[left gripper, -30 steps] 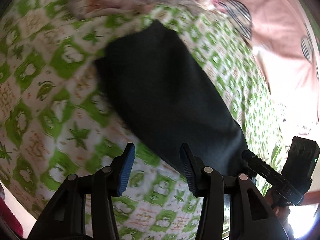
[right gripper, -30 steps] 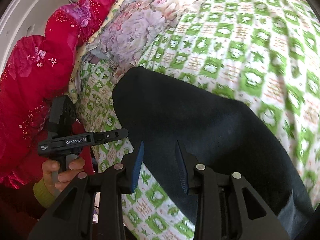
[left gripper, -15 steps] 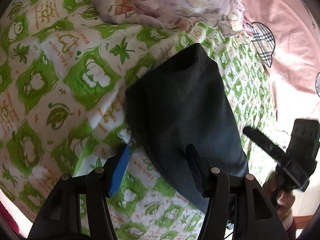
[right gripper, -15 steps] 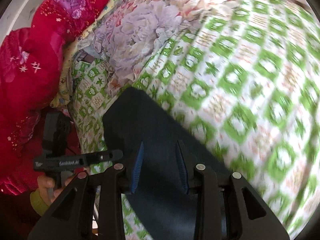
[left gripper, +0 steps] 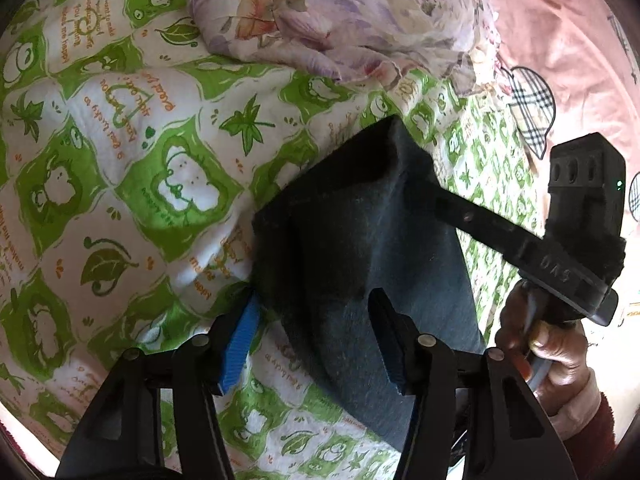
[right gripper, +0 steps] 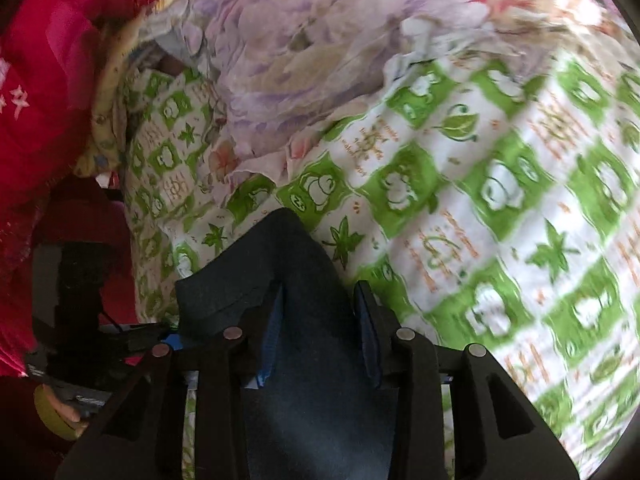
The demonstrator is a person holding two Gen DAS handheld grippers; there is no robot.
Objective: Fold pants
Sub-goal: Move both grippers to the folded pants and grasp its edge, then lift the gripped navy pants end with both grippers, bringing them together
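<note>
Dark pants [left gripper: 360,248] on green-print bed quilt [left gripper: 132,152]: now closer, hem corners between both tongs. Left tongs [left gripper: 316,344] open, straddling edge; right tongs [right gripper: 320,336] open over fabric. Grasp for folding imminent.

Bed covered by green-and-white frog-print quilt [left gripper: 120,152] — crumpled floral blanket [left gripper: 340,20] at its head, pink sheet [left gripper: 568,40] beside, red bedding [right gripper: 44,80] piled alongside, daylight.
</note>
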